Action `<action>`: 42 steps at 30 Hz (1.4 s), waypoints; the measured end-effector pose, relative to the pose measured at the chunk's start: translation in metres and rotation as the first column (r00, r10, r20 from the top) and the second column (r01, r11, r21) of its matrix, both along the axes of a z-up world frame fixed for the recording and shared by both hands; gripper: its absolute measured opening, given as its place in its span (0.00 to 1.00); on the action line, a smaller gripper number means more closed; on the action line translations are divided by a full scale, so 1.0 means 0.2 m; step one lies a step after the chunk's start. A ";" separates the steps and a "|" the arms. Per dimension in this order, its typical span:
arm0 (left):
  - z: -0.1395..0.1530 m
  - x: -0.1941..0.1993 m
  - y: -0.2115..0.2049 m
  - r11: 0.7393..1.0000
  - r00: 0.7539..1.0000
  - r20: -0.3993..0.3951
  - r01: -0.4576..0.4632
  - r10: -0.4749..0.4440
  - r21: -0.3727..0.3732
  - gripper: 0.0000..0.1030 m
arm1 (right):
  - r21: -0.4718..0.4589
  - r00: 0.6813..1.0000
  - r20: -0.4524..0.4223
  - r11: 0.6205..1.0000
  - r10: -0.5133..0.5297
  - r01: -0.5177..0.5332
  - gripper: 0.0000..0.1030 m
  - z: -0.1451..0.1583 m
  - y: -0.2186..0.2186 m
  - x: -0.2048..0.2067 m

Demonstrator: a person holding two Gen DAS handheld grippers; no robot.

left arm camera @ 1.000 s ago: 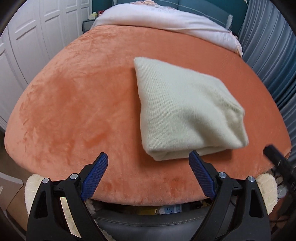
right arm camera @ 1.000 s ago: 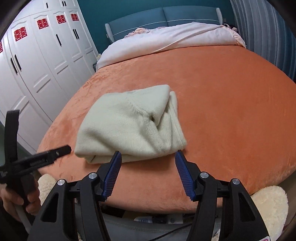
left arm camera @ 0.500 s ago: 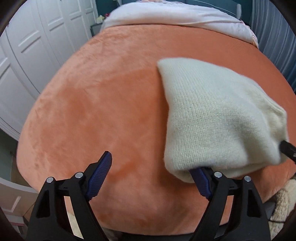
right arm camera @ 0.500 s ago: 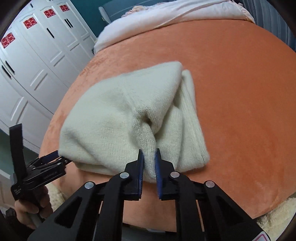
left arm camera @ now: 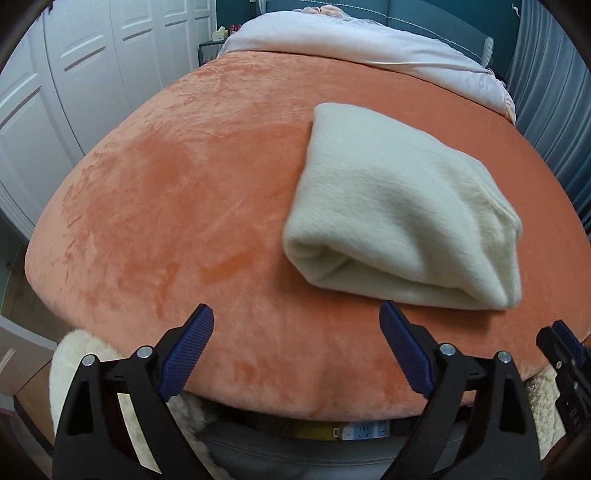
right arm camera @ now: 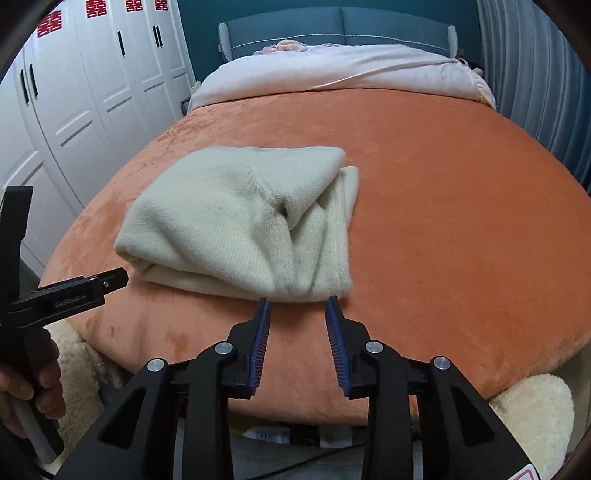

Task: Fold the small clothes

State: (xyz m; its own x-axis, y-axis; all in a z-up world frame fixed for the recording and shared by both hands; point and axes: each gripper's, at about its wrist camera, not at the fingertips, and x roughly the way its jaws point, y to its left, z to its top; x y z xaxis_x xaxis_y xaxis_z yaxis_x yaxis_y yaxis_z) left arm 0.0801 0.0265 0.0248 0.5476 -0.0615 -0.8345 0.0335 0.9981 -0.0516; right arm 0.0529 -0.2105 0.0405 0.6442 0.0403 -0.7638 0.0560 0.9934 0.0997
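A cream knitted garment (left arm camera: 402, 214) lies folded into a thick bundle on the orange plush bed cover (left arm camera: 177, 206). In the right wrist view the same garment (right arm camera: 243, 218) shows its folded layers and a crease near the middle. My left gripper (left arm camera: 295, 325) hangs just short of the bundle's near edge, its jaws wide and opening, nothing between them. My right gripper (right arm camera: 297, 304) is right at the bundle's near right corner, its jaws part open and opening, the gap empty. The left tool (right arm camera: 66, 295) and the hand holding it show at the left of the right wrist view.
A pale pink quilt (right arm camera: 340, 70) covers the far end of the bed under a teal headboard (right arm camera: 340, 26). White wardrobe doors (right arm camera: 96, 96) line the left side, a curtain (right arm camera: 535, 74) the right. Cream fleece (right arm camera: 532, 410) and a power strip (left arm camera: 364, 432) lie below the bed's near edge.
Both grippers pushed into the garment's near edge, the right one pinching it shut. Now both have drawn back, the right jaws have parted and let go, and the bundle lies settled.
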 end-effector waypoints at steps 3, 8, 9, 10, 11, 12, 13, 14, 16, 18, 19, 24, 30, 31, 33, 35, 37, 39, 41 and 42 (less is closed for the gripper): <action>-0.02 -0.05 -0.09 0.999 0.999 0.025 0.034 -0.035 0.033 0.88 | 0.004 0.995 0.009 0.995 -0.098 0.098 0.62 -0.03 -0.05 -0.06; -0.07 -0.13 -0.18 0.994 0.996 0.048 0.074 -0.078 0.083 0.91 | -0.010 0.985 -0.041 0.985 -0.170 0.170 0.68 -0.15 -0.08 -0.14; -0.08 -0.15 -0.19 0.993 0.995 0.060 0.070 -0.075 0.092 0.91 | -0.017 0.985 -0.045 0.986 -0.166 0.166 0.70 -0.16 -0.07 -0.15; -0.09 -0.15 -0.19 0.993 0.995 0.066 0.063 -0.070 0.100 0.91 | -0.021 0.986 -0.044 0.987 -0.161 0.160 0.73 -0.17 -0.06 -0.14; -0.10 -0.16 -0.19 0.993 0.995 0.069 0.058 -0.065 0.106 0.91 | -0.027 0.987 -0.040 0.988 -0.155 0.154 0.75 -0.17 -0.06 -0.14; -0.11 -0.17 -0.20 0.993 0.996 0.069 0.052 -0.060 0.107 0.91 | -0.034 0.988 -0.033 0.988 -0.151 0.150 0.75 -0.17 -0.05 -0.15; -0.12 -0.18 -0.20 0.993 0.996 0.068 0.048 -0.055 0.106 0.91 | -0.040 0.988 -0.028 0.988 -0.150 0.149 0.78 -0.17 -0.05 -0.15; -0.13 -0.19 -0.20 0.993 0.996 0.070 0.044 -0.051 0.106 0.91 | -0.046 0.989 -0.024 0.988 -0.149 0.148 0.82 -0.18 -0.04 -0.15; -0.14 -0.21 -0.19 0.993 0.995 0.086 0.039 -0.048 0.113 0.91 | -0.054 0.990 -0.017 0.989 -0.141 0.140 0.82 -0.18 -0.03 -0.16; -0.15 -0.23 -0.20 0.992 0.994 0.096 0.042 -0.054 0.122 0.91 | -0.054 0.991 -0.015 0.990 -0.130 0.129 0.82 -0.18 -0.02 -0.16; -0.16 -0.24 -0.20 0.991 0.993 0.101 0.046 -0.058 0.125 0.91 | -0.056 0.992 -0.012 0.990 -0.128 0.128 0.82 -0.18 -0.01 -0.16; -0.17 -0.27 -0.22 0.988 0.990 0.126 0.051 -0.070 0.149 0.91 | -0.072 0.993 0.012 0.990 -0.121 0.121 0.83 -0.18 0.03 -0.19; -0.18 -0.29 -0.25 0.984 0.987 0.135 0.063 -0.086 0.165 0.91 | -0.082 0.993 0.019 0.989 -0.120 0.121 0.83 -0.19 0.07 -0.21; -0.18 -0.29 -0.25 0.984 0.986 0.141 0.067 -0.091 0.168 0.91 | -0.082 0.993 0.019 0.989 -0.119 0.120 0.83 -0.19 0.07 -0.20; -0.18 -0.30 -0.26 0.982 0.984 0.152 0.065 -0.093 0.177 0.91 | -0.081 0.993 0.018 0.990 -0.118 0.119 0.83 -0.19 0.07 -0.20; -0.18 -0.30 -0.26 0.983 0.984 0.153 0.066 -0.093 0.173 0.91 | -0.080 0.992 0.020 0.989 -0.125 0.126 0.83 -0.19 0.07 -0.20; -0.18 -0.30 -0.26 0.983 0.984 0.153 0.063 -0.090 0.170 0.91 | -0.071 0.991 0.019 0.989 -0.130 0.131 0.83 -0.19 0.06 -0.20; -0.18 -0.30 -0.26 0.984 0.984 0.157 0.058 -0.085 0.170 0.91 | -0.069 0.991 0.021 0.988 -0.135 0.136 0.83 -0.19 0.06 -0.20; -0.18 -0.30 -0.26 0.984 0.984 0.158 0.055 -0.082 0.170 0.91 | -0.069 0.990 0.024 0.988 -0.138 0.139 0.83 -0.18 0.06 -0.21; -0.18 -0.30 -0.26 0.984 0.984 0.158 0.053 -0.081 0.170 0.91 | -0.068 0.990 0.024 0.988 -0.138 0.139 0.83 -0.19 0.06 -0.21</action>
